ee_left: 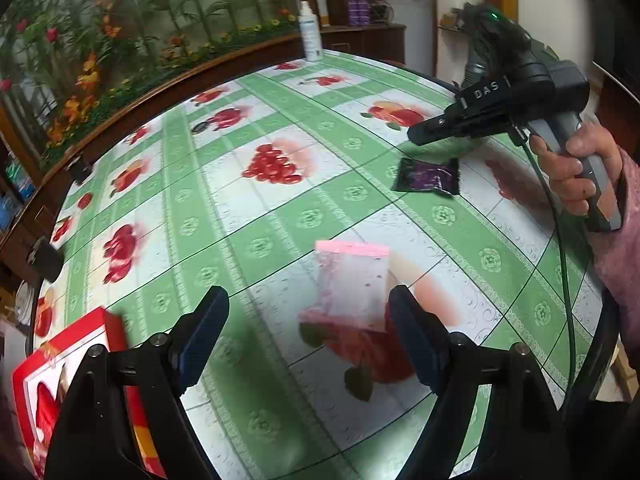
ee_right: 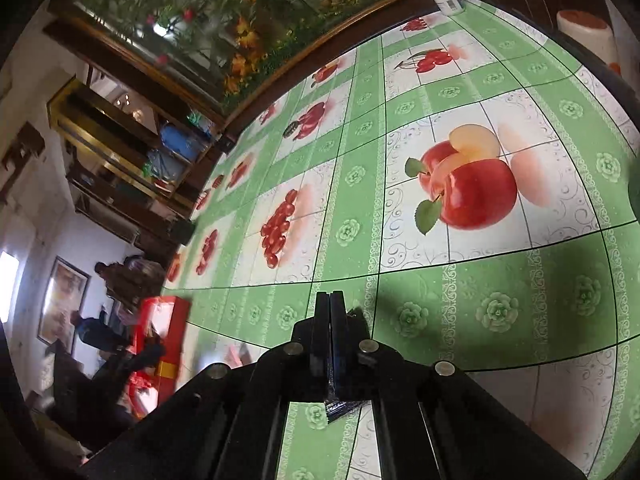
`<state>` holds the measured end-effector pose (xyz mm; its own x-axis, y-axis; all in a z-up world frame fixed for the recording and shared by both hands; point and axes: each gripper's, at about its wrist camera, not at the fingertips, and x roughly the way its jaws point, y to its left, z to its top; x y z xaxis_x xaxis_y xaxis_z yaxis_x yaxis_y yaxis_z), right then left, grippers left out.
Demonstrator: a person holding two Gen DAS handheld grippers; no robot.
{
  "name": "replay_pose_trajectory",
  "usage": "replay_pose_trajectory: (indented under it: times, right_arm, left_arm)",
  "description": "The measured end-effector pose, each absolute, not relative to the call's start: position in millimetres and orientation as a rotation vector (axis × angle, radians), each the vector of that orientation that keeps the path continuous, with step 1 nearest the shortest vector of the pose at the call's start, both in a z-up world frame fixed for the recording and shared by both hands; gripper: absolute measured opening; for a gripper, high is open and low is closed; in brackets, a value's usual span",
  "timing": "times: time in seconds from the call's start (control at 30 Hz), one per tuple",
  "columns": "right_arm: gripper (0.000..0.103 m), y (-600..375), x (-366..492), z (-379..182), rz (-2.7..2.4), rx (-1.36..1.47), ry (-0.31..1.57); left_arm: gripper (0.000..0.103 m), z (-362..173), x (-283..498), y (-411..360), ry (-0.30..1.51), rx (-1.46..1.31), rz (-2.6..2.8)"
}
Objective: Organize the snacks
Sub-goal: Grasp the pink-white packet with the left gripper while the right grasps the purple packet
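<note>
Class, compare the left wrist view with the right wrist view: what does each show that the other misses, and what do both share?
Only the left wrist view shows the pink snack bag between the open left gripper, and the purple packet under the right gripper. Only the right wrist view shows people in the room behind. Both show the red box, white bottle and fruit-print tablecloth.

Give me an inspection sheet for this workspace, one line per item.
Surface: table under green fruit-print oilcloth.
Job's things: pink-edged clear snack packet and dark purple snack packet lying flat; red cardboard box at near-left edge.
Clutter: white spray bottle at far edge.
Grippers: left tool open, empty, near pink packet; right tool shut, above purple packet.
Cables: dark cable hanging from right tool.
Surroundings: floral wall panel, shelves.
</note>
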<state>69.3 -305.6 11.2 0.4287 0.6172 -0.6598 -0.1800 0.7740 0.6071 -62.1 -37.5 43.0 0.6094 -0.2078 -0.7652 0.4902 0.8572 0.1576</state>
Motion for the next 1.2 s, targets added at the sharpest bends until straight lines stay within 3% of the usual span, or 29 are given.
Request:
replay_pose_trajectory:
  times: [0.17, 0.23, 0.3, 0.7, 0.77, 0.9, 0.97, 1.03, 1.07, 1.2]
  right_arm:
    - [0.013, -292, 63, 22, 0.514, 0.349, 1.034]
    - [0.04, -287, 58, 24, 0.512, 0.281, 1.039]
    - [0.058, -281, 53, 24, 0.514, 0.22, 1.053]
    - [0.062, -243, 35, 11, 0.452, -0.083, 1.06]
    - [0.058, -242, 33, 10, 0.44, -0.105, 1.048]
    - [0.041, -243, 34, 12, 0.405, -0.124, 1.028]
    - [0.041, -242, 33, 12, 0.403, -0.131, 1.024]
    - [0.04, -240, 33, 12, 0.405, -0.137, 1.018]
    - [0.04, -239, 32, 13, 0.413, -0.13, 1.017]
    - [0.037, -242, 36, 13, 0.434, -0.067, 1.02]
  left_arm:
    - [0.082, 36, -61, -52, 0.823, 0.416, -0.476]
    - [0.082, 33, -56, -55, 0.832, 0.42, -0.482]
    - [0.082, 29, -49, -56, 0.85, 0.405, -0.494]
    - [0.082, 16, -35, -54, 0.914, 0.355, -0.508]
    - [0.082, 11, -35, -55, 0.931, 0.362, -0.506]
    - [0.081, 7, -30, -50, 0.968, 0.288, -0.521]
    - [0.074, 7, -28, -48, 0.96, 0.263, -0.505]
    - [0.051, 10, -28, -48, 0.948, 0.251, -0.495]
    - [0.045, 11, -28, -47, 0.945, 0.242, -0.493]
    - [0.043, 10, -31, -43, 0.936, 0.216, -0.471]
